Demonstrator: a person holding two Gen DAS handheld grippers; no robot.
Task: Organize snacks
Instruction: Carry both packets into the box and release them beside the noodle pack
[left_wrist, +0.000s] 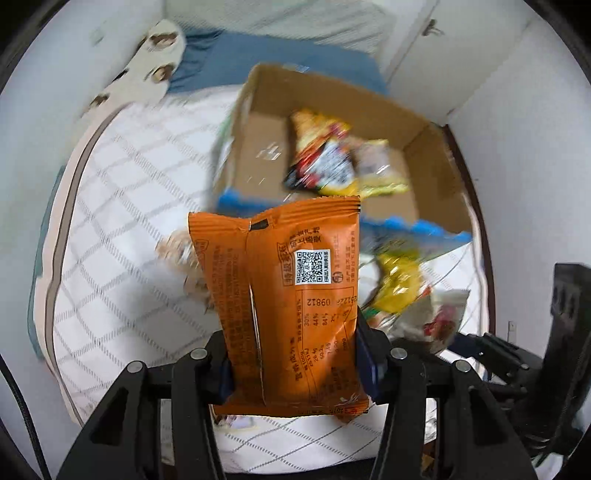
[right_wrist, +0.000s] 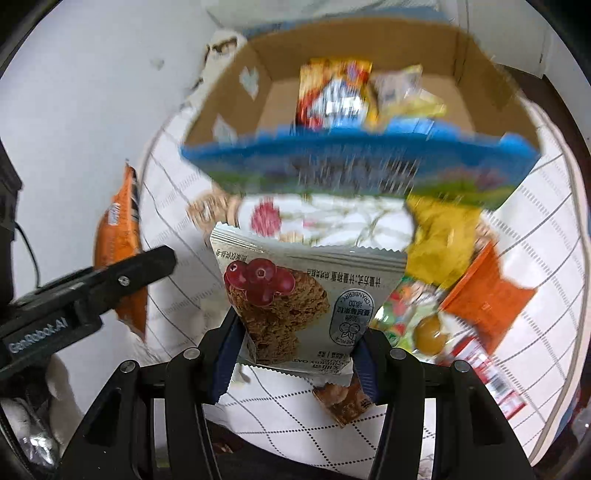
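Above the quilt (left_wrist: 122, 236), the left gripper (left_wrist: 295, 363) clamps one orange pack (left_wrist: 284, 295) and the right gripper (right_wrist: 295, 360) one cranberry pack (right_wrist: 291, 299), both short of the box (right_wrist: 491, 74). This looks like the carrying step; next each pack must clear the near wall before release. Two packs seem to lie in the box; the loose pile is too blurred to count.
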